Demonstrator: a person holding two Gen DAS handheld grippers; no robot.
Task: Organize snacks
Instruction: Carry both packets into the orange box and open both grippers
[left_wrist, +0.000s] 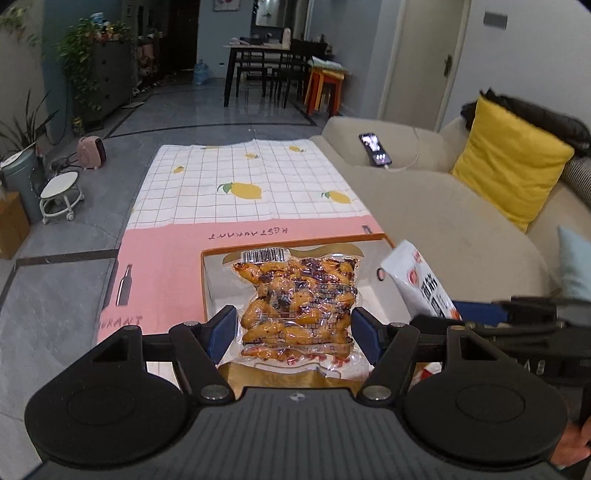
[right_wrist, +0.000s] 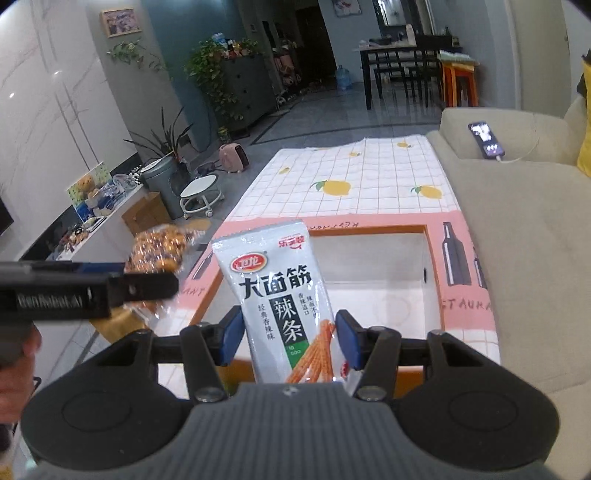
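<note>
My left gripper (left_wrist: 294, 330) is shut on a clear vacuum pack of orange-brown snacks (left_wrist: 297, 295), held above the near edge of a white box with an orange rim (left_wrist: 295, 244). The pack also shows in the right wrist view (right_wrist: 159, 247), blurred, at the left. My right gripper (right_wrist: 289, 338) is shut on a white spicy-strip packet with green and black print (right_wrist: 284, 295), held upright over the same box (right_wrist: 369, 229), whose inside shows bare. The packet also shows in the left wrist view (left_wrist: 421, 280), at the right.
The box sits on a low table with a pink and lemon-print cloth (left_wrist: 243, 184). A beige sofa (left_wrist: 436, 206) with a yellow cushion (left_wrist: 513, 166) and a phone (left_wrist: 375, 148) is to the right. A white stool (left_wrist: 59, 195) and plants stand on the left floor.
</note>
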